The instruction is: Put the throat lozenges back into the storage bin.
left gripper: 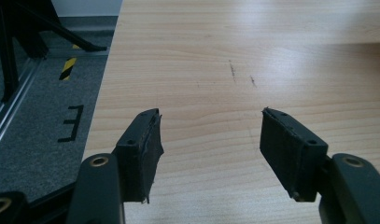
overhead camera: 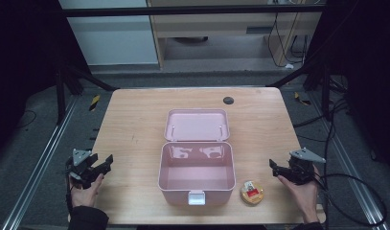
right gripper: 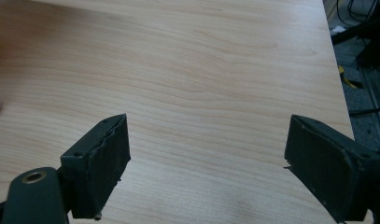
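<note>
A: Start at the left. Where's the left gripper (overhead camera: 102, 164)?

B: Near the table's (overhead camera: 135, 120) left edge, jaws spread, nothing between them. Its own view looks along bare wood. It's well apart from everything.

A: Then the box (overhead camera: 196, 173)?

B: Middle of the table, pink, open, lid (overhead camera: 197, 125) laid back flat behind it, latch toward the person. It looks empty inside.

A: And the thing to pick up?

B: Probably the tin (overhead camera: 252, 192), a small round one just beside the box's front right corner, apart from it. Round, so no long axis to line up with.

A: Which gripper is nearer?

B: The right gripper (overhead camera: 275, 170), clearly. It's spread too and holds nothing. The tin lies to its left and a bit nearer the person, between it and the box.

A: So the right one reaches?

B: I'd judge so: left and down onto the tin.
</note>
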Demonstrator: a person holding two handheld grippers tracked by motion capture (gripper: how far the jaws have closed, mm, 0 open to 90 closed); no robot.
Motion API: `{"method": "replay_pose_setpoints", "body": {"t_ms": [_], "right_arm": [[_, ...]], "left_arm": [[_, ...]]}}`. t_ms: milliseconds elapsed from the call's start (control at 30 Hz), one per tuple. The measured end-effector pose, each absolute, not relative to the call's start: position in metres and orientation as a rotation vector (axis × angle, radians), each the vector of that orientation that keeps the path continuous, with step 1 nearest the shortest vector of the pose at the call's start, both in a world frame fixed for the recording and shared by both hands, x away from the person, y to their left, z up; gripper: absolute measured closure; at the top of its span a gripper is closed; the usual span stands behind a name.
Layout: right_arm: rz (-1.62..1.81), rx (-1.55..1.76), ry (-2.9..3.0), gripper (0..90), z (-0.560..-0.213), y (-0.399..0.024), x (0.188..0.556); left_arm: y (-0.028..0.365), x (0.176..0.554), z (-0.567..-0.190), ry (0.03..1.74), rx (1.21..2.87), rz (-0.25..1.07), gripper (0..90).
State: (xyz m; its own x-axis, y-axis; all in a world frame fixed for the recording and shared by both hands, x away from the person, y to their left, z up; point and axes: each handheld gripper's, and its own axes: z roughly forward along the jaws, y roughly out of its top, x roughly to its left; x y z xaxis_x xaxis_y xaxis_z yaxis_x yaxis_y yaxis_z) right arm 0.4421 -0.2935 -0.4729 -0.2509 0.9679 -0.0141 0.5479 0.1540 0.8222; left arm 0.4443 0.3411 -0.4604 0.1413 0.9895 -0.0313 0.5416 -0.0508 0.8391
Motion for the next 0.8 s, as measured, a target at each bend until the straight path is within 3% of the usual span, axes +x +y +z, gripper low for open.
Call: {"method": "replay_pose_setpoints", "body": {"t_ms": [400, 467, 800], "right_arm": [[0.999, 1.320, 1.947, 17.0, -0.444, -0.281, 0.436], [1.013, 1.278, 1.975, 17.0, -0.438, -0.277, 0.435], [0.994, 1.198, 2.084, 15.9, -0.424, -0.270, 0.441]], "left_arm": [[0.337, 0.446, -0.464, 1.471, 1.716, 0.661, 27.0], [0.337, 0.446, -0.464, 1.461, 1.694, 0.583, 24.3], [0.325, 0.450, -0.466, 1.466, 1.784, 0.547, 14.3]]}}
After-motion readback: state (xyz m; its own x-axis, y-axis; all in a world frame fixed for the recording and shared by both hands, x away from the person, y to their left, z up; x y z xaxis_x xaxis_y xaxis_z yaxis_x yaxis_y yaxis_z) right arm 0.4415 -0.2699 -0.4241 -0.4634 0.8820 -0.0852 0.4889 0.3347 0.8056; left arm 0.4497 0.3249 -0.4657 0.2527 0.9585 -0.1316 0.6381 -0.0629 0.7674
